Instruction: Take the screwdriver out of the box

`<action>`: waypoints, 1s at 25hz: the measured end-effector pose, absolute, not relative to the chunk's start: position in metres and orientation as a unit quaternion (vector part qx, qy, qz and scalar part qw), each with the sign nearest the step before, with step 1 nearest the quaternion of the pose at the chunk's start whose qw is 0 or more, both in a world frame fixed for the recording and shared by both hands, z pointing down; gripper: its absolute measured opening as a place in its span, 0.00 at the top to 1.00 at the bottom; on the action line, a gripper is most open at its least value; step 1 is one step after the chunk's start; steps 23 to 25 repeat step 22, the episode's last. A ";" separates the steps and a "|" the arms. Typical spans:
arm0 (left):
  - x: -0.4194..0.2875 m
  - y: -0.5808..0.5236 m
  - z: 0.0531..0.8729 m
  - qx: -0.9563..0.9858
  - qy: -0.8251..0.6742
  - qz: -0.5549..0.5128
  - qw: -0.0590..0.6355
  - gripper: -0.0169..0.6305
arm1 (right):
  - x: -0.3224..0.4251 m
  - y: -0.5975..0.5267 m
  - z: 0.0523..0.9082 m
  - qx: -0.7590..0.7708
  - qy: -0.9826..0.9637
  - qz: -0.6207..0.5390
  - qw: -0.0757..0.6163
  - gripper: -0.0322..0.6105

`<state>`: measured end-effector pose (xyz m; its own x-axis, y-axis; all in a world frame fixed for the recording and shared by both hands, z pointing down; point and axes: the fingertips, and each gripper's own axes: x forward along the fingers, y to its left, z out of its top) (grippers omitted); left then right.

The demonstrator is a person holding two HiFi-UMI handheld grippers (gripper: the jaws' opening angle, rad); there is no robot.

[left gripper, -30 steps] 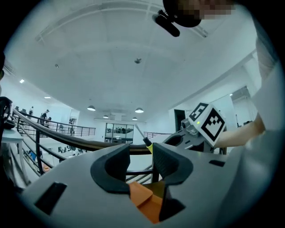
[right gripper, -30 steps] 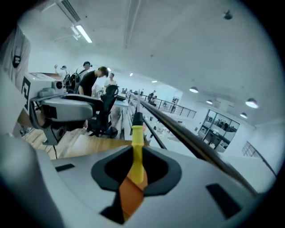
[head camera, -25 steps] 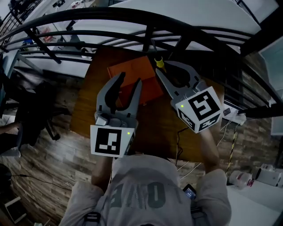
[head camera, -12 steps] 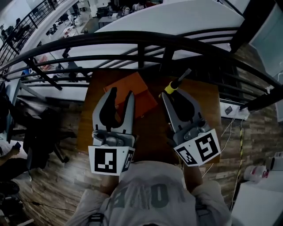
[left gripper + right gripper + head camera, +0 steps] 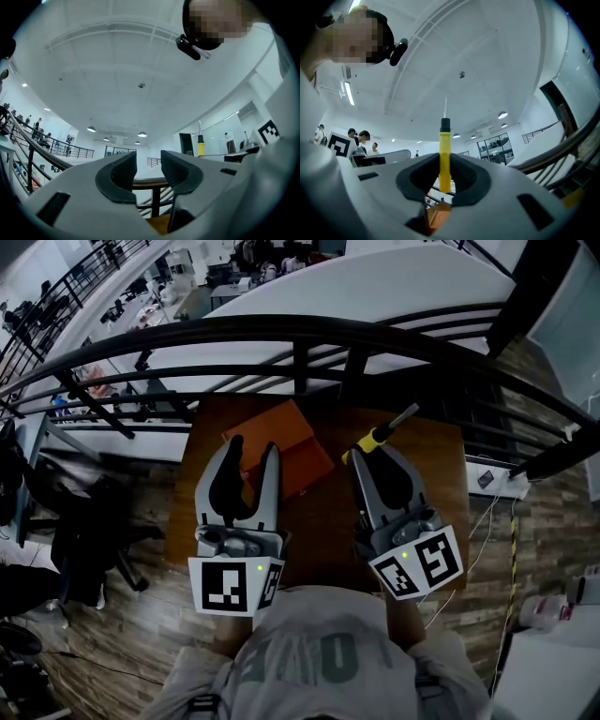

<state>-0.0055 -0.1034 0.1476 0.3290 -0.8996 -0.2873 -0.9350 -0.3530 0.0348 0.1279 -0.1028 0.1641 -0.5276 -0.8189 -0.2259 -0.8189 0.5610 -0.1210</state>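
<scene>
The orange box (image 5: 279, 448) lies on the brown table (image 5: 328, 512), just ahead of my two grippers. My right gripper (image 5: 367, 452) is shut on the screwdriver (image 5: 380, 433), whose yellow handle and dark tip stick out past the jaws, raised over the table right of the box. In the right gripper view the screwdriver (image 5: 445, 154) stands upright between the pads of the right gripper (image 5: 445, 180). My left gripper (image 5: 254, 446) hovers over the box's near edge with its jaws apart and nothing between them. The left gripper (image 5: 148, 166) points up toward the ceiling.
A dark curved railing (image 5: 309, 334) runs behind the table. White power strips and cables (image 5: 492, 479) lie on the wooden floor at the right. A dark chair (image 5: 84, 521) stands to the table's left. A bit of the orange box (image 5: 436, 218) shows under the right jaws.
My right gripper has swung from over the box to the right and back toward me, lifting the screwdriver, which now points away. The left gripper has risen slightly and tilted up.
</scene>
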 end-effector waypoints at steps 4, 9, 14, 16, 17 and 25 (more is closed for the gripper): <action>-0.006 -0.105 0.147 -0.813 0.564 0.126 0.066 0.72 | 0.127 -0.104 0.162 -0.469 0.873 -0.002 0.131 0.83; -0.005 -0.105 0.143 -0.812 0.566 0.125 0.066 0.72 | 0.130 -0.104 0.159 -0.468 0.874 -0.003 0.131 0.83; -0.005 -0.104 0.144 -0.811 0.568 0.124 0.065 0.72 | 0.131 -0.103 0.158 -0.464 0.876 -0.002 0.132 0.83; -0.003 -0.103 0.144 -0.811 0.568 0.123 0.064 0.72 | 0.132 -0.103 0.158 -0.463 0.877 -0.003 0.132 0.83; -0.003 -0.103 0.144 -0.811 0.568 0.122 0.064 0.72 | 0.132 -0.103 0.158 -0.462 0.877 -0.003 0.132 0.83; 0.000 -0.107 0.147 -0.812 0.568 0.119 0.062 0.72 | 0.134 -0.106 0.159 -0.462 0.877 -0.005 0.130 0.83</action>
